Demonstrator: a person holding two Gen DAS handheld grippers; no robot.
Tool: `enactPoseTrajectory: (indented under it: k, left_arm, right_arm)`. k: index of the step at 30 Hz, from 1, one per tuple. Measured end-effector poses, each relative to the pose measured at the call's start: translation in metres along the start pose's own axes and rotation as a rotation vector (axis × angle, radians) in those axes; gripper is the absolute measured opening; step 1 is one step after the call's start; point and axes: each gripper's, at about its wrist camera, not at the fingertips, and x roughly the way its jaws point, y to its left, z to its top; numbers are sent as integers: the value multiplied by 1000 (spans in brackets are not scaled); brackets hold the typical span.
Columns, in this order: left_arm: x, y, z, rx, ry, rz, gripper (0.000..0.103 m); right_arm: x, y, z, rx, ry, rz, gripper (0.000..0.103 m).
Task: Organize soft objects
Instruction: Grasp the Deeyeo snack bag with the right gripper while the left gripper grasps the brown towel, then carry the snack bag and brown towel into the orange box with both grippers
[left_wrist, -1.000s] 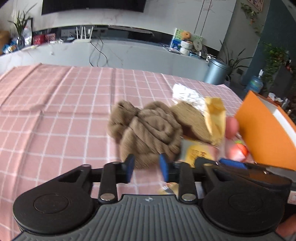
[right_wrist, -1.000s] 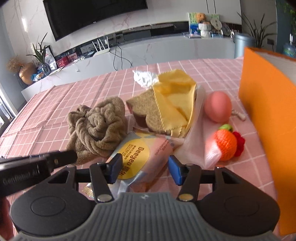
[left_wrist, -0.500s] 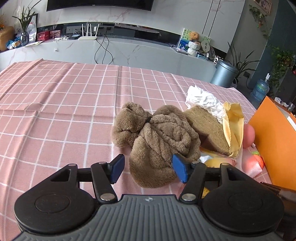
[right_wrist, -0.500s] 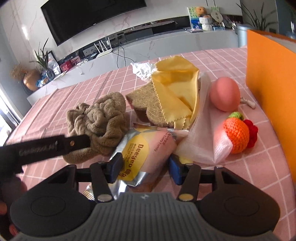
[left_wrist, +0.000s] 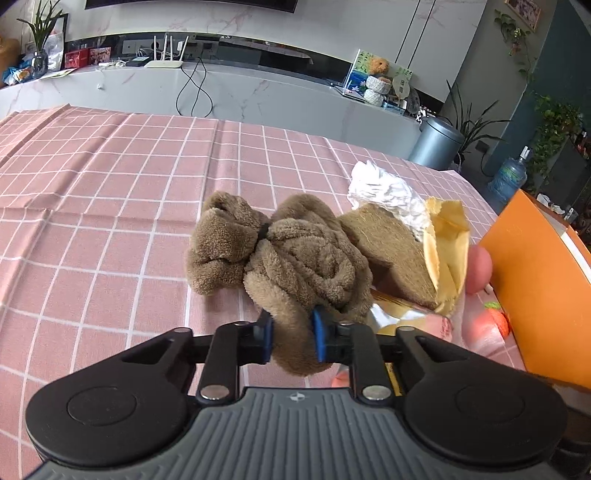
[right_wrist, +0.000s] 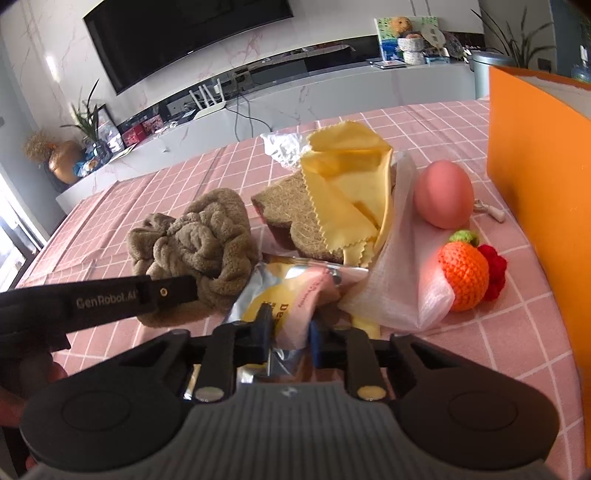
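Brown towel (left_wrist: 295, 266) pinched in left tongs (left_wrist: 291, 334); right tongs (right_wrist: 288, 334) just clenched on snack packet (right_wrist: 291, 306), label half hidden.

1. I am looking into a home living room: far beyond the jaws a large wall television (right_wrist: 188, 35) hangs over a long marble media console (left_wrist: 229, 92).
2. A router (left_wrist: 164, 62), houseplants (left_wrist: 469, 118) and a plush toy (left_wrist: 377, 66) sit there.
3. Under the jaws lies a pink checked tablecloth (left_wrist: 110, 192).
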Motion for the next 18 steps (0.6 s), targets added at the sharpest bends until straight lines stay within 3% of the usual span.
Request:
enactPoseTrajectory:
  k: [14,18]
  left_arm:
    - [-64,-12,-52,-29,88,-102,15]
    - [-83,-24,-65,-6,80,-114,14]
  right_arm:
    - [-57,-30,-22,-11,30,13,13]
    - [-76,-35,-32,-18,25,15,12]
